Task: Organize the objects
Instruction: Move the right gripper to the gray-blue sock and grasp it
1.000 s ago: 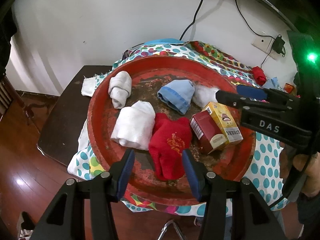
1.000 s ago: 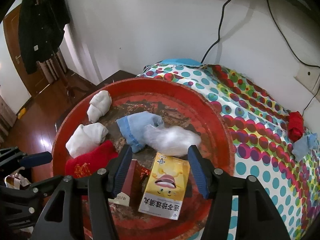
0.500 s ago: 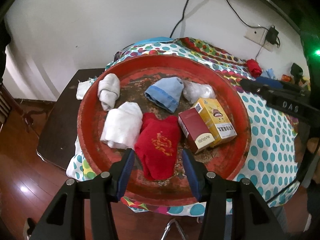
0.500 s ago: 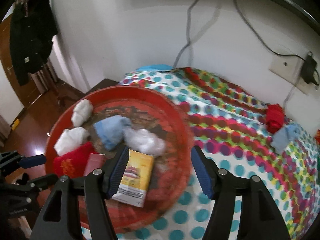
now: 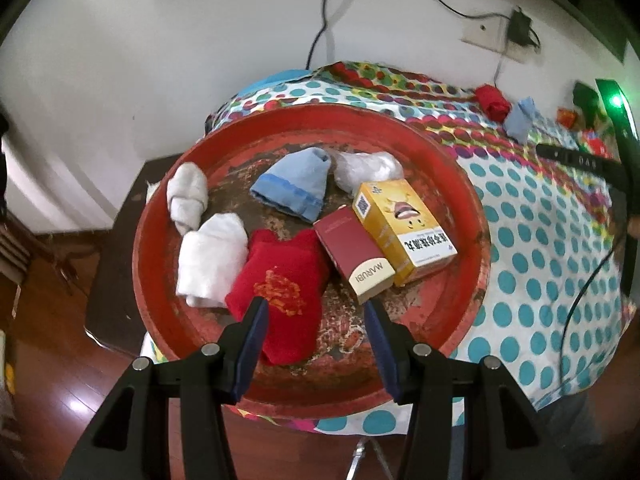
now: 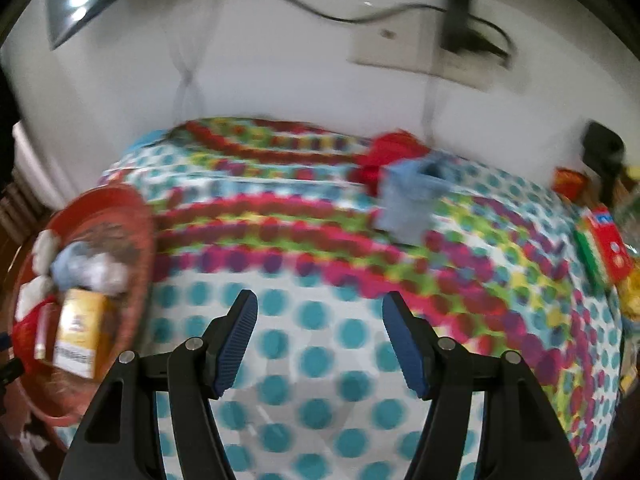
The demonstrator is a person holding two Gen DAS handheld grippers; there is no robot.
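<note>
Now the right claw (image 6: 320,340), spread and empty, hangs over the dotted counter cloth (image 6: 320,360) facing the loose blue sock (image 6: 412,204) beside the red one (image 6: 384,156), likely next to fetch into the red tray (image 5: 476,240), where the left claw (image 5: 316,344) waits spread over the red sock (image 5: 280,280).

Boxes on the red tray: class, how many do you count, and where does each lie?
2. The yellow box lies on the red tray's right side; the dark red box lies against its left side.
</note>
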